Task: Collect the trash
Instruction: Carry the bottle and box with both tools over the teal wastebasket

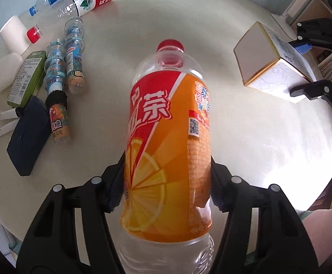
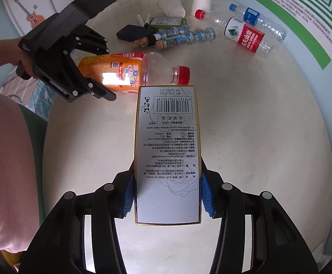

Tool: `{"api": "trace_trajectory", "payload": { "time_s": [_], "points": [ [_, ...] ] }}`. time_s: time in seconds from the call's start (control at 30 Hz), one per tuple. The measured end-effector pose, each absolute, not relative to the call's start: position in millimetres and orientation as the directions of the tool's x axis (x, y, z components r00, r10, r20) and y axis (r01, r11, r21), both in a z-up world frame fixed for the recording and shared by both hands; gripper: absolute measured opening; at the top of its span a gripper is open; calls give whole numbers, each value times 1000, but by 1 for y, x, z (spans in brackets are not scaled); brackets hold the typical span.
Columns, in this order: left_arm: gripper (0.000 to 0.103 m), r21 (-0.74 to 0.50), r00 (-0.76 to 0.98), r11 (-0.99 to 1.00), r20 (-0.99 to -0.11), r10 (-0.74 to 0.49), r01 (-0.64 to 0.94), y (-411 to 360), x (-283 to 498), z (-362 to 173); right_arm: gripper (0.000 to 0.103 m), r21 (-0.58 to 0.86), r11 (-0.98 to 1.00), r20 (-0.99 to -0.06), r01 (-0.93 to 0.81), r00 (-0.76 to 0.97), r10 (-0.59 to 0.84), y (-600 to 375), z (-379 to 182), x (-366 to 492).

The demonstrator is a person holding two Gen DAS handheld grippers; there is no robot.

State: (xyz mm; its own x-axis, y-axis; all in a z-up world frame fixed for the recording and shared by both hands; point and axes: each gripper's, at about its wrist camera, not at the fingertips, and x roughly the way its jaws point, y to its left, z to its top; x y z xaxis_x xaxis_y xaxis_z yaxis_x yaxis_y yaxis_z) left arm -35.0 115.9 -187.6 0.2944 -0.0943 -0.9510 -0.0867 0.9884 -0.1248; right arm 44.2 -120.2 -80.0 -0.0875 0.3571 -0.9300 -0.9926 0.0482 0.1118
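My left gripper (image 1: 166, 182) is shut on an empty orange-labelled tea bottle (image 1: 168, 141) with a red cap, held above the round white table (image 1: 246, 137). The bottle also shows in the right wrist view (image 2: 120, 70), with the left gripper (image 2: 90, 77) around its base end. My right gripper (image 2: 167, 194) is shut on a white carton box with a gold edge and a barcode (image 2: 167, 150). The box shows in the left wrist view (image 1: 271, 64) with the right gripper (image 1: 309, 68) around it.
At the table's far side lie a red-labelled water bottle (image 2: 246, 36), a blue-labelled bottle (image 2: 250, 14), small candy bottles (image 2: 182, 35), a green box (image 2: 166, 21), a dark blue box (image 2: 134, 33), a white paper cup (image 2: 201, 2) and a red cap (image 2: 199, 13).
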Motion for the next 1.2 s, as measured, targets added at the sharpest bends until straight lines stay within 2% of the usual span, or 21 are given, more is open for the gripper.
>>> {"api": "trace_trajectory", "payload": {
  "time_s": [0.33, 0.6, 0.8, 1.2],
  "points": [
    [58, -108, 395, 981, -918, -37, -161, 126, -98, -121, 49, 94, 10, -919, -996, -83, 386, -116, -62, 37],
    [58, -86, 403, 931, -913, 69, -355, 148, -186, -89, 49, 104, -146, -894, -984, -157, 420, -69, -48, 6],
    [58, -69, 373, 867, -917, 139, -493, 172, -267, -88, 49, 94, -285, -881, -954, -213, 422, -16, -38, -36],
    [58, -114, 333, 715, -927, 173, -690, 273, -430, -128, 49, 129, -457, -873, -880, -319, 368, 148, -37, -166]
  ]
}}
